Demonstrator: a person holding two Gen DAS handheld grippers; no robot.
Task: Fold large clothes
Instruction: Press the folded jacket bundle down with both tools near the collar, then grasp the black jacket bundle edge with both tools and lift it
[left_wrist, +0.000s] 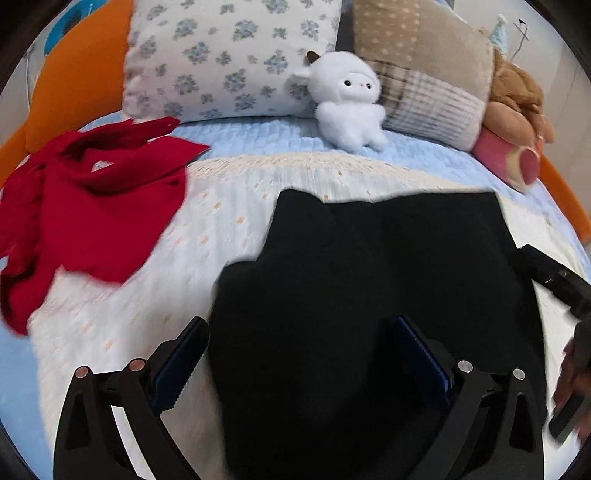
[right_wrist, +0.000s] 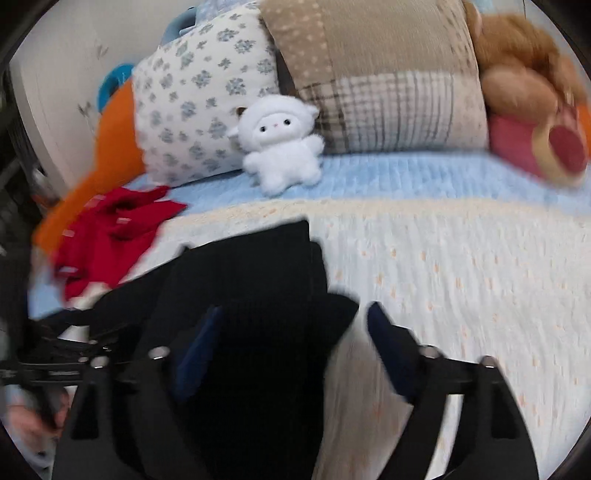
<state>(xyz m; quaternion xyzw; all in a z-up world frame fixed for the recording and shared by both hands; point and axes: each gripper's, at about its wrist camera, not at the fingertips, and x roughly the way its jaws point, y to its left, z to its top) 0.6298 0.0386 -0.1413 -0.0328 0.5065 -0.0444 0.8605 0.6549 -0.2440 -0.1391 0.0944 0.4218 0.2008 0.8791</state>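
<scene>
— What does the left camera give you that the right one doesn't?

— The whole black garment (left_wrist: 369, 295), lying flat on the bed with its far edge straight and a fold line running up the middle. The left gripper (left_wrist: 299, 358) stands with its jaws spread wide, the cloth between them, and the blue pads (left_wrist: 177, 369) are not pressing on it. At the right edge you also see the other tool and a hand (left_wrist: 572, 387) around it.

— And the right camera?

— Only the garment's right-hand part (right_wrist: 251, 332), a corner poking out toward the bedspread. The right gripper (right_wrist: 291, 350) is spread too: its left pad over the black cloth, its right pad over bare bedspread (nothing pinched). This view is badly blurred. It shows the wall (right_wrist: 55, 92) at the left, which the other hardly does.

— The bed itself?

— A pale quilted bedspread (left_wrist: 229, 229) with small orange flecks, a light blue band beyond it. A crumpled red garment (left_wrist: 92, 206) lies at the left. At the head: a flowered pillow (left_wrist: 229, 59), a patchwork pillow (left_wrist: 424, 74), a white lamb toy (left_wrist: 351, 103) between them, a brown bear (left_wrist: 517, 92) on the right, an orange cushion (left_wrist: 74, 81) on the left.
</scene>
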